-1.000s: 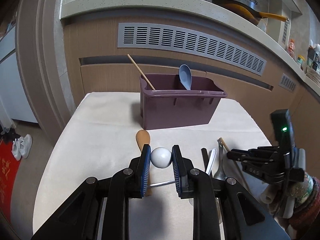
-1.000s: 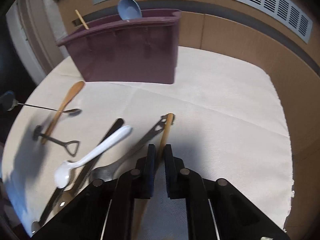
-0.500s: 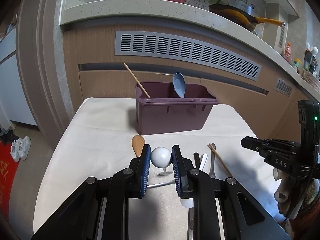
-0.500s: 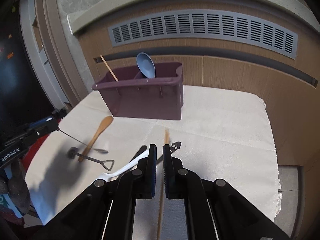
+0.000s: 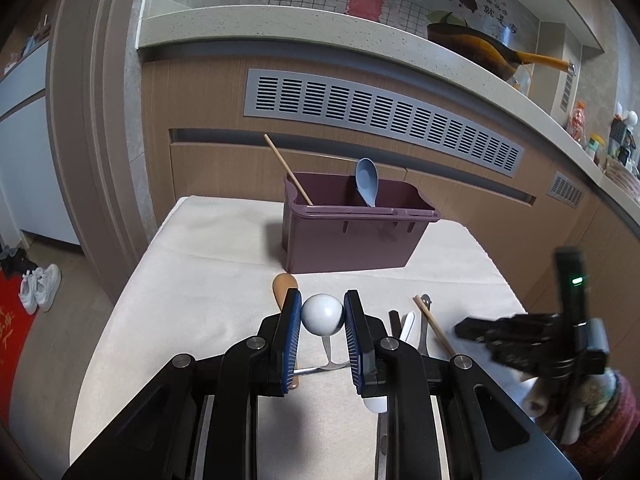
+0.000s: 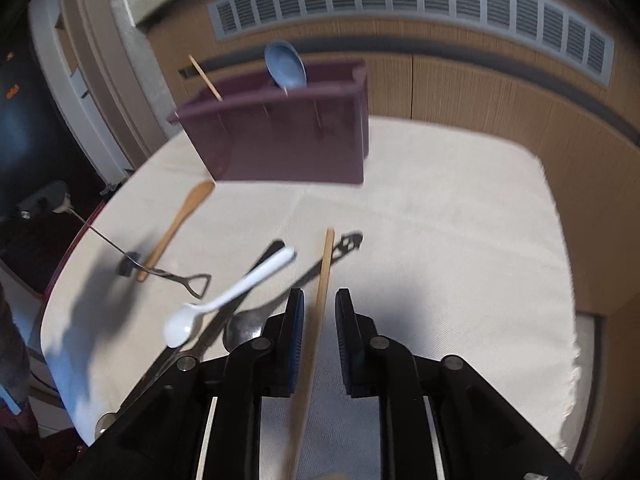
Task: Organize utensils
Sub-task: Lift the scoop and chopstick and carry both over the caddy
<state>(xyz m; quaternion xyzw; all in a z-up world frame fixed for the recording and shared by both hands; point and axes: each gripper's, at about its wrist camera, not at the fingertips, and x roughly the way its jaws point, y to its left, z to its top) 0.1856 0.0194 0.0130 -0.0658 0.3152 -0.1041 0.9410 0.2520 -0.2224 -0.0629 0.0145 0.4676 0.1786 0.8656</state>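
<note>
A purple utensil caddy (image 5: pixel 352 232) (image 6: pixel 288 140) stands at the back of the cloth-covered table, holding a blue spoon (image 5: pixel 366 180) and a chopstick (image 5: pixel 286 168). My left gripper (image 5: pixel 322 316) is shut on the white ball end of a metal utensil (image 5: pixel 322 314), held above the table. My right gripper (image 6: pixel 319 308) is open with a wooden chopstick (image 6: pixel 322 276) lying between its jaws; whether they touch it I cannot tell. A wooden spoon (image 6: pixel 180 224), white spoon (image 6: pixel 236 292), metal spoon (image 6: pixel 248 320), small shovel-handled utensil (image 6: pixel 180 278) and a dark utensil (image 6: pixel 264 256) lie on the cloth.
The table (image 5: pixel 200 280) is covered with a cream cloth and stands against a wooden cabinet front with a grey vent (image 5: pixel 380 120). A counter with a pan (image 5: pixel 480 52) is above. White shoes (image 5: pixel 40 288) lie on the floor at left.
My right gripper came down toward the table again and its jaws opened wider around the chopstick. My left gripper rose slightly, still holding the ball-ended utensil.
</note>
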